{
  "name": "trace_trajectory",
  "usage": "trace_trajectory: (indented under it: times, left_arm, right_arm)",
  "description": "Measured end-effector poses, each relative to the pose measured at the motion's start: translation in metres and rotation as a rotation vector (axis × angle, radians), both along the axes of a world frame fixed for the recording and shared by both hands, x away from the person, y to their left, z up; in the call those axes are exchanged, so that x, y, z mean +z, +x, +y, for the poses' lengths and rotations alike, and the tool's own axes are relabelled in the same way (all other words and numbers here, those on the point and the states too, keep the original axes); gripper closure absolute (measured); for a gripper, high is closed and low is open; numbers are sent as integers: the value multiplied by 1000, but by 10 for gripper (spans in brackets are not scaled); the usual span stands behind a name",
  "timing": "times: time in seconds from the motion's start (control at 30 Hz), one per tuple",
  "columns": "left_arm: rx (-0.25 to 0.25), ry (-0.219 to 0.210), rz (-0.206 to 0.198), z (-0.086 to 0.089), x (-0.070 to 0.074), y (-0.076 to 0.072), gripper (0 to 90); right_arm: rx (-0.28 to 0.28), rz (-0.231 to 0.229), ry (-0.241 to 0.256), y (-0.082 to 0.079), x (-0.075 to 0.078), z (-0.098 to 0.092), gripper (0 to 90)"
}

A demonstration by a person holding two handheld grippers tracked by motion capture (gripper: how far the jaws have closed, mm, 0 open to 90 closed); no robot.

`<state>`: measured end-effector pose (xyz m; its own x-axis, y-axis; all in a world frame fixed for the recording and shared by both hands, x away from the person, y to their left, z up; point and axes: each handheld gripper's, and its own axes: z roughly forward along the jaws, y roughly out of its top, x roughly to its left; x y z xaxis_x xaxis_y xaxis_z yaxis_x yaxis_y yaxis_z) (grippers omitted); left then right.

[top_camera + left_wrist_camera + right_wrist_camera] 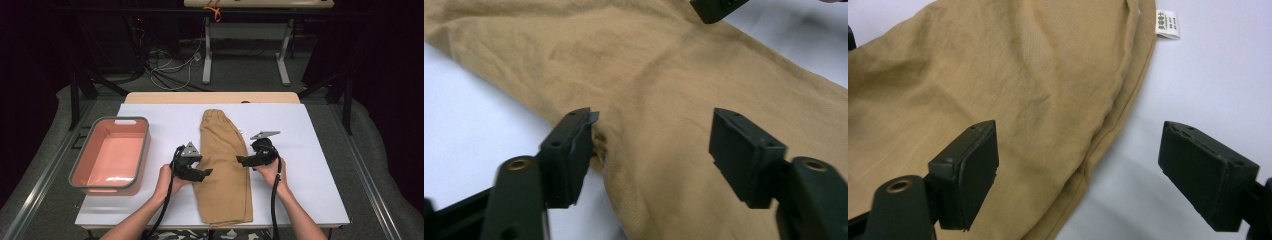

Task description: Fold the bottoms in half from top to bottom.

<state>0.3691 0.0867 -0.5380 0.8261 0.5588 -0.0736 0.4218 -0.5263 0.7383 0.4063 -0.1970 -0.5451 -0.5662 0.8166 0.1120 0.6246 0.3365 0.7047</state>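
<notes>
A pair of tan shorts point(222, 167) lies folded lengthwise in the middle of the white tabletop point(310, 150), its waistband toward 12 o'clock and its leg hem at 6 o'clock, close to the near edge. The left gripper point(204, 173) sits at the shorts' 9 o'clock edge with its jaws spread wide apart — in the left gripper view point(651, 145) one jaw presses against the cloth's edge, where the fabric puckers, while the other hangs over the cloth with nothing clamped between them. The right gripper point(241, 160) is at the shorts' 3 o'clock edge, also wide open; in the right gripper view point(1078, 165) one jaw is over the tan cloth and the other over the bare white surface, so the seamed edge runs between them, ungripped. A small white label point(1166, 24) sticks out from that edge, farther up toward the waistband. The two grippers point at each other across the shorts, each held in one of the person's hands. A pink bin point(80, 175) with a grey rim stands at 9 o'clock on the tabletop, well apart from the shorts — it holds nothing that can be seen.
</notes>
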Motion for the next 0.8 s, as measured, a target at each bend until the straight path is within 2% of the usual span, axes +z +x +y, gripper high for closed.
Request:
trace_trajectory:
  times: [0.13, 0.17, 0.2, 0.23, 0.33, 0.5, 0.57, 0.8]
  left_arm:
    - [-16, -9, 10, -1, 2, 2, 531]
    - [-22, -12, 24, -1, 2, 2, 552]
    - [-24, -7, 28, -1, 3, 3, 589]
    - [-28, -1, 26, -1, 3, 4, 614]
    - [-34, 9, 38, -2, 2, 4, 685]
    - [-36, 22, 51, -6, -2, 4, 776]
    - [-39, 39, 56, -8, -5, 5, 803]
    - [-19, 64, 65, -11, -12, 8, 859]
  right_arm:
    - [9, -1, 3, 7, 1, 3, 157]
    - [8, 0, -6, 9, 1, 4, 157]
    - [13, 6, 4, 12, 1, 6, 157]
    - [12, 5, -9, 15, 1, 6, 157]
    - [11, 8, -9, 23, 1, 8, 157]
    - [-1, 8, -19, 36, 3, 12, 160]
    - [-6, 2, -24, 42, 5, 15, 165]
    - [-11, 6, -34, 63, 7, 23, 189]
